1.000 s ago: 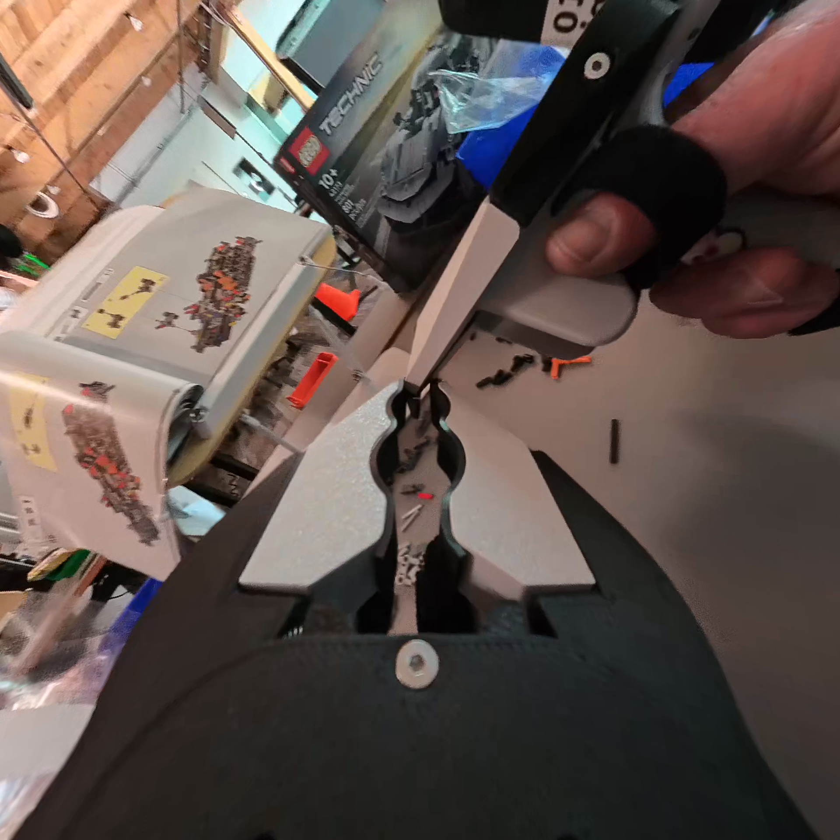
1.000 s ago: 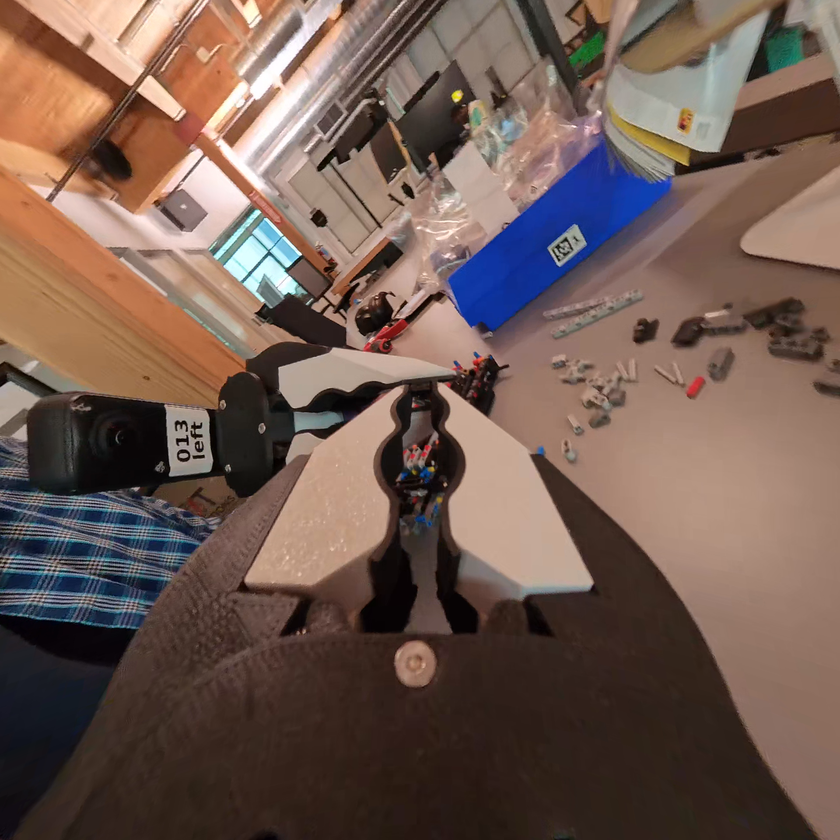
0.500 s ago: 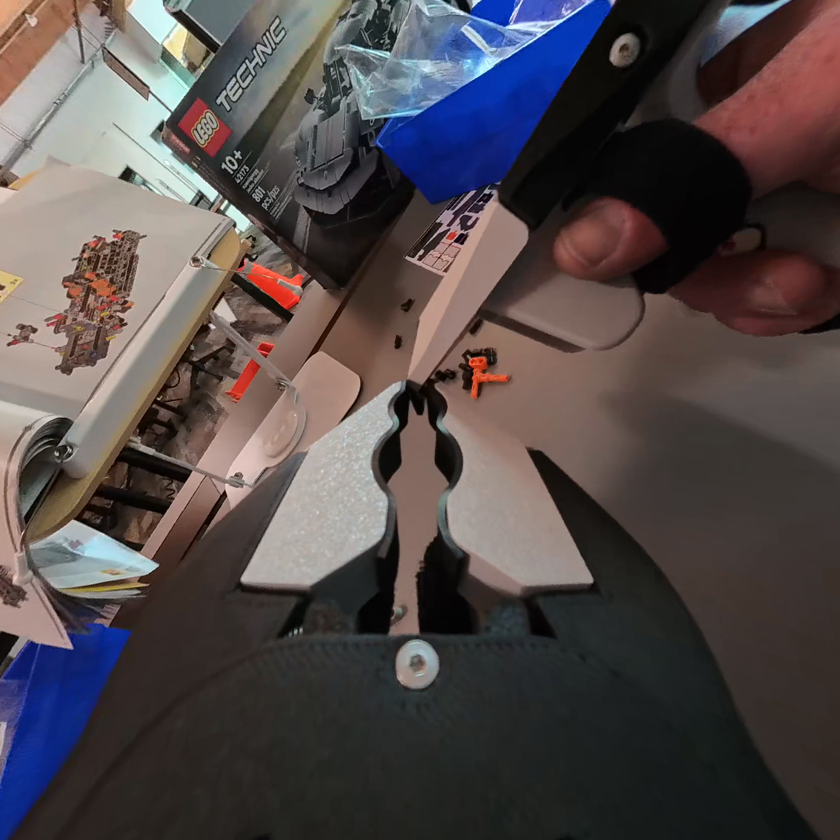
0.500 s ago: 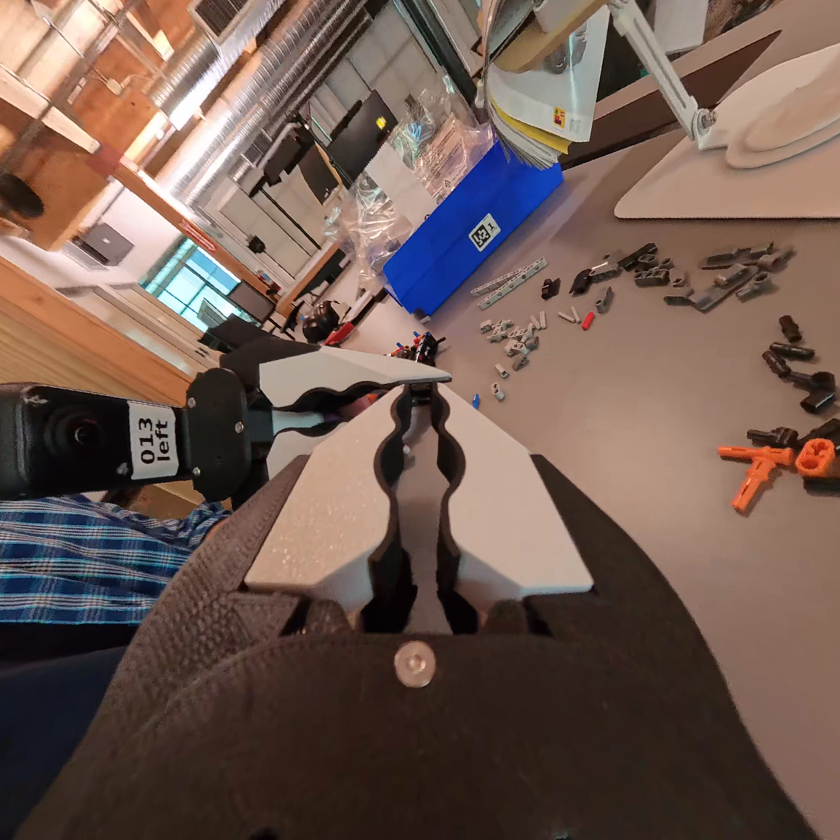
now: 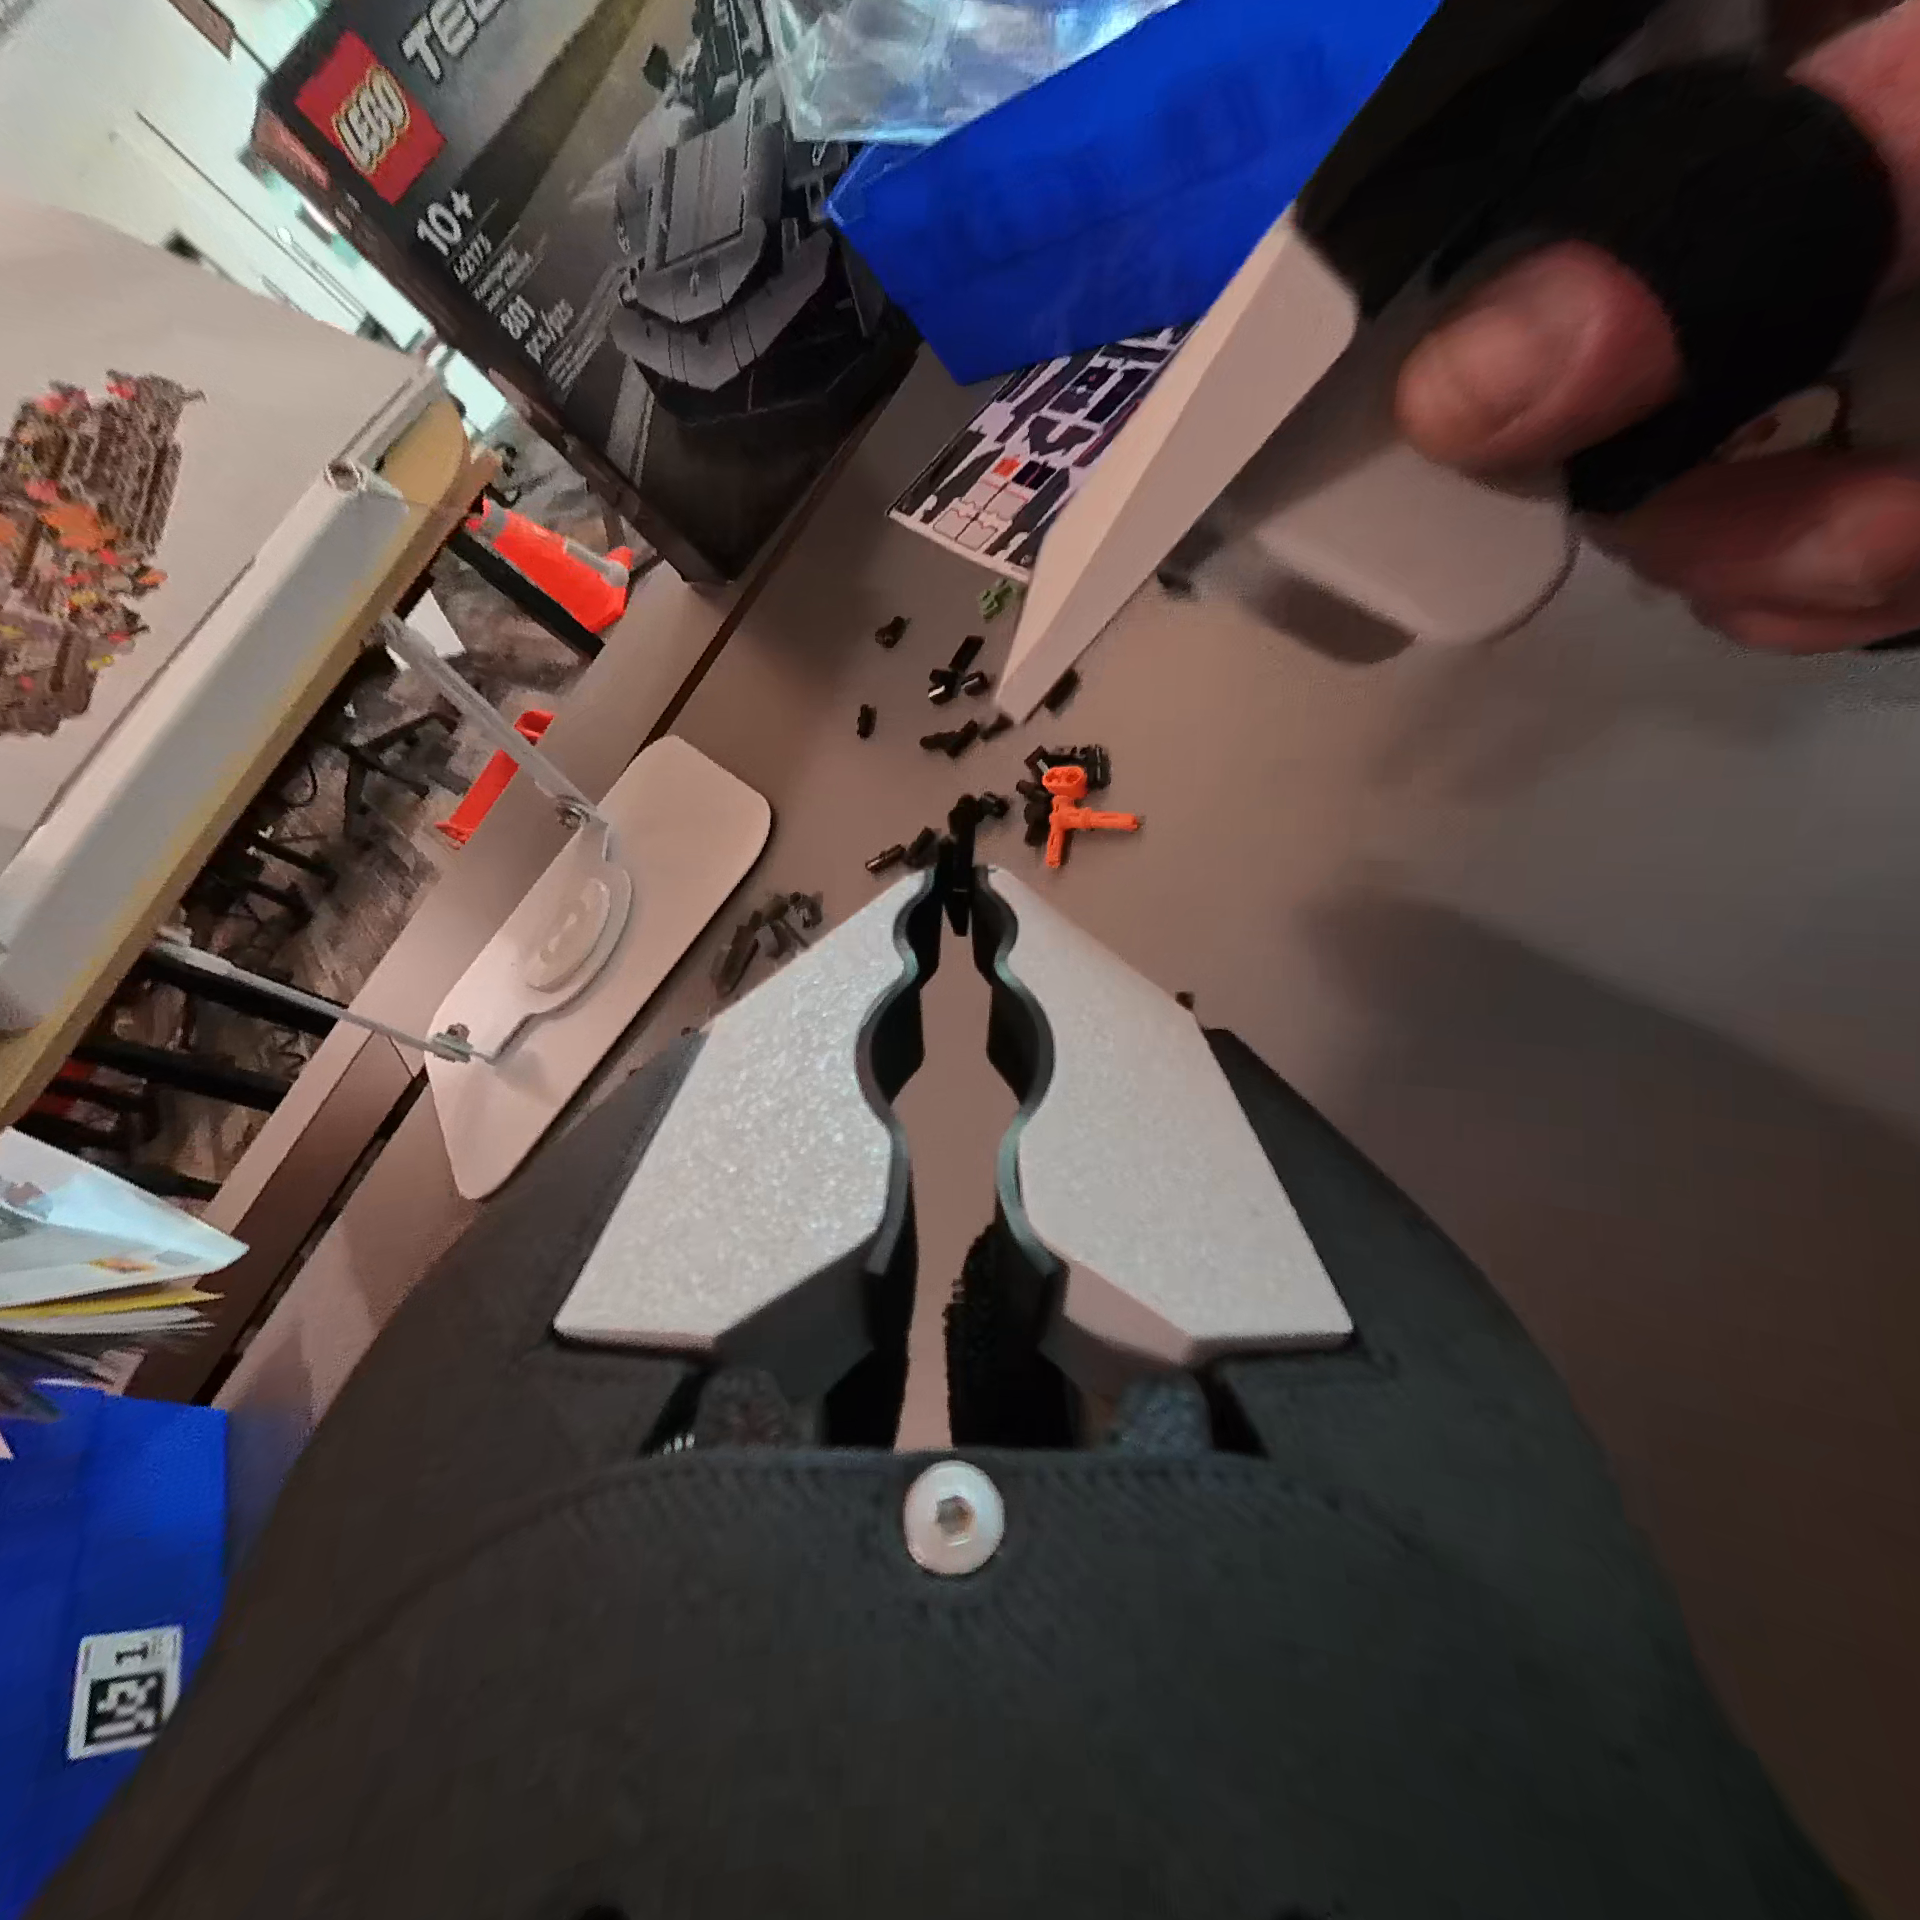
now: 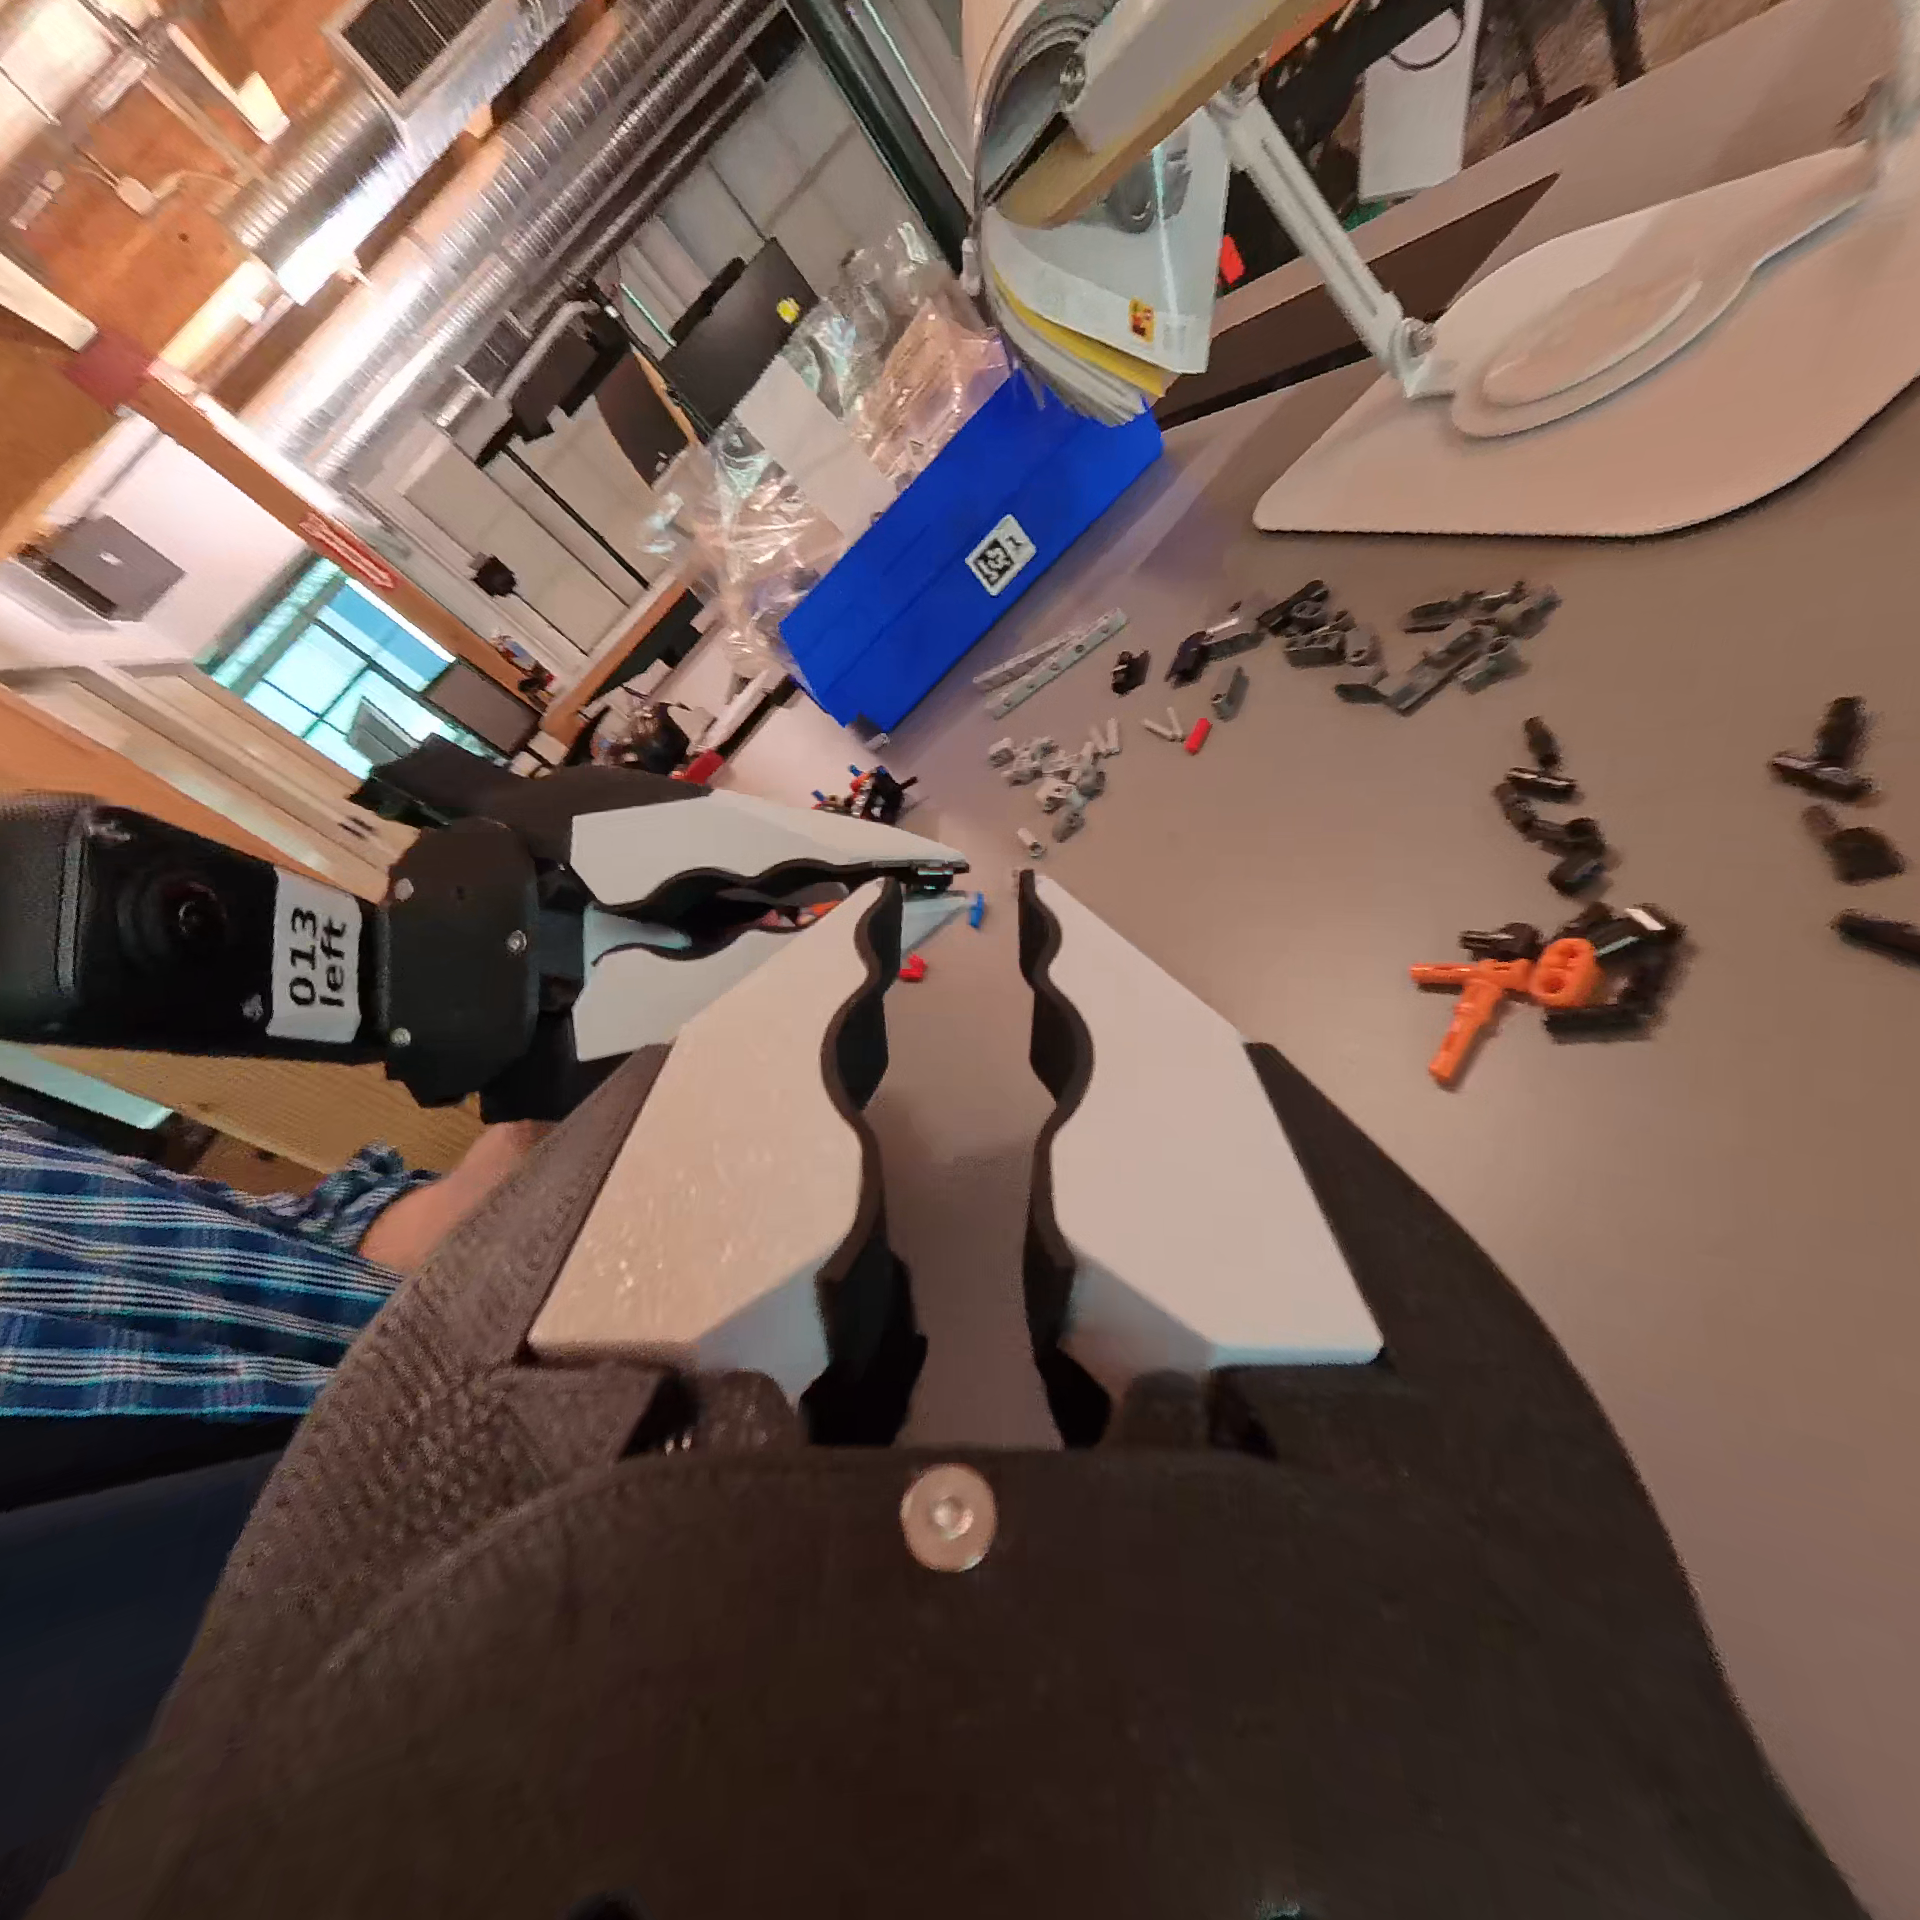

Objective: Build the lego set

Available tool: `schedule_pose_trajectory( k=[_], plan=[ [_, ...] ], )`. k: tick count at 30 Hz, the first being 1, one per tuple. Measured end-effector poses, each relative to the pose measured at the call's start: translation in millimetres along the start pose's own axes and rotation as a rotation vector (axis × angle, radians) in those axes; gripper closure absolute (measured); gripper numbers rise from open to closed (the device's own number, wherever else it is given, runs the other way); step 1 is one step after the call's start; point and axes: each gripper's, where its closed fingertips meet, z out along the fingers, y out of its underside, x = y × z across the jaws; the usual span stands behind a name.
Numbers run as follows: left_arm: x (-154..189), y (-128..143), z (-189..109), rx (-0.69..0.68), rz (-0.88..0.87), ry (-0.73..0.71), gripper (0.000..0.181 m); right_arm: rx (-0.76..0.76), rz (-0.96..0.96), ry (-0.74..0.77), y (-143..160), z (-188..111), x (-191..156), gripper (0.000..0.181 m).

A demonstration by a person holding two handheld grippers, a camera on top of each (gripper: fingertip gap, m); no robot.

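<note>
Lego black pin (image 5: 954, 883) sits pinched at my left gripper (image 5: 956, 894) tips, held clear above the grey table (image 5: 1558, 1143) for fitting; my right gripper (image 6: 951, 894) hangs narrowly parted, empty, ready to receive.

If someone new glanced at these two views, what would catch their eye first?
Probably the orange pieces among black pins on the grey table, to the right of the open right gripper. Next, the left gripper pinching a small black piece at its tips, and the blue bin beyond.
</note>
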Motion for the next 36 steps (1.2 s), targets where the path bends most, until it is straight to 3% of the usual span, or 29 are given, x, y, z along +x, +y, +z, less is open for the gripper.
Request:
schedule_pose_trajectory(
  k=[1,13,29,36],
  plan=[
    [-1,2,1,-0.007,-0.013,0.004,0.176,-0.009,-0.025,0.024,0,-3,5,0.161],
    [-10,13,15,-0.023,-0.112,0.027,0.176,-0.163,-0.349,0.314,-15,-38,66,0.161],
    [-5,9,27,-0.022,-0.127,0.053,0.176,-0.206,-0.392,0.388,-14,-52,97,0.164],
    [8,6,37,-0.035,-0.141,0.095,0.176,-0.323,-0.482,0.423,-2,-62,107,0.172]
  ],
)
